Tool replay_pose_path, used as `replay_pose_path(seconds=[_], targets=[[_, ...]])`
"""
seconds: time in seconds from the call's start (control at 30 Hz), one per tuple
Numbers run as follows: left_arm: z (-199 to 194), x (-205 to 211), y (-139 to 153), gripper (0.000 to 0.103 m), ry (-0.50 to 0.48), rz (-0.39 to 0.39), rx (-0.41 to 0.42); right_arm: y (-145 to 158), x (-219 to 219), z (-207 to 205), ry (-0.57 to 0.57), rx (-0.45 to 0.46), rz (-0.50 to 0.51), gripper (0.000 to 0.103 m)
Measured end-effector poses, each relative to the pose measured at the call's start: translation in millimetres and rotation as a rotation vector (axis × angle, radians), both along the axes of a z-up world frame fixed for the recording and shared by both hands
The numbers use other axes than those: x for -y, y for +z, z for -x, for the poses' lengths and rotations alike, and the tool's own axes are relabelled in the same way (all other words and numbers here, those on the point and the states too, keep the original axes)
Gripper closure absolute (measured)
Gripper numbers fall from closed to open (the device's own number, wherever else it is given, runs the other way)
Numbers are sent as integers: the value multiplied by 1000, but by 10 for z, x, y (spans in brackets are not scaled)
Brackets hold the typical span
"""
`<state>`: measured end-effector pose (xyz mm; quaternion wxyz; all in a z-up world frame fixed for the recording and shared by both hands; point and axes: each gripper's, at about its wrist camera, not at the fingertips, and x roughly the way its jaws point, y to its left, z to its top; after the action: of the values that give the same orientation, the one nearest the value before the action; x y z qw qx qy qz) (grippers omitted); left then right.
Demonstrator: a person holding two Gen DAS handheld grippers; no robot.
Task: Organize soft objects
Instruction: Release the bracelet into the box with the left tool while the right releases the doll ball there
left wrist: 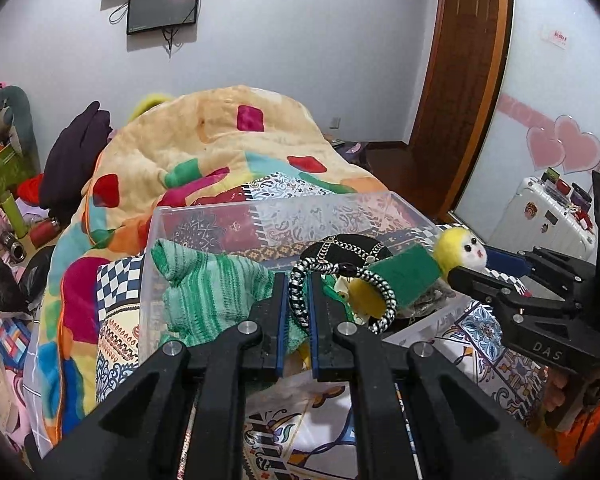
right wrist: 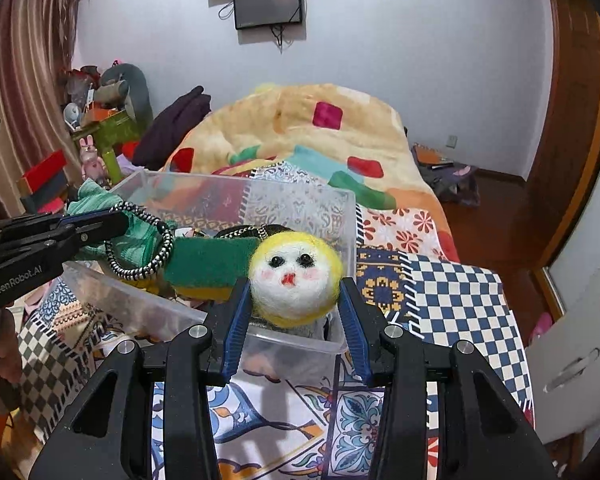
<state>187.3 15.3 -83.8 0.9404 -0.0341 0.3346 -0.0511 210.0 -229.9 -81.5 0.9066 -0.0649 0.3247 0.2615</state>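
A clear plastic bin [left wrist: 204,216] [right wrist: 300,200] stands on the patterned bedspread. In it lie a green knitted cloth [left wrist: 212,288] [right wrist: 100,200], a green and yellow sponge [left wrist: 404,280] [right wrist: 208,266] and a black pouch with a chain [left wrist: 352,248]. My left gripper [left wrist: 298,284] [right wrist: 120,222] is shut on a black-and-white braided cord loop [left wrist: 380,300] [right wrist: 148,264] over the bin. My right gripper [right wrist: 294,288] [left wrist: 472,268] holds a yellow and white felt ball with a face [right wrist: 294,280] [left wrist: 462,250] at the bin's near right corner.
A heaped yellow patchwork blanket [left wrist: 220,140] [right wrist: 320,128] lies behind the bin. Clutter, boxes and toys [left wrist: 4,200] [right wrist: 96,128] fill the left side. A white suitcase [left wrist: 548,212] stands at the right. A wooden door [right wrist: 572,120] is at far right.
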Motion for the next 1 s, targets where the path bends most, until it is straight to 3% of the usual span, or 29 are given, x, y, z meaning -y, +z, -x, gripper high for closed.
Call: replay_pose_path(seconds=[0.07,0.13,0.2,0.43,0.63,0.87,1.0], targets=[[15,-1,-1,92,0,-2,-3,9,16,6,-7,-4,-7,61],[27,-7,-6,81,-3,4,-12,11,26,-2,-6,-9,-8,57],[53,-17,8,66,-2,17,-11,19,30,5,-5,-13,-13,42],[235,-29,200,62,11,24,40,165,63,102,7,25,-37,39],[523,-19,516,60,26,31,139,408,121,278,25,92,-80,39],[937,33,858,41,51,18,274,767,158,606,64,200,-136,38],[1130,37,977,27,60,9,331,892,183,745,70,250,-169,27]])
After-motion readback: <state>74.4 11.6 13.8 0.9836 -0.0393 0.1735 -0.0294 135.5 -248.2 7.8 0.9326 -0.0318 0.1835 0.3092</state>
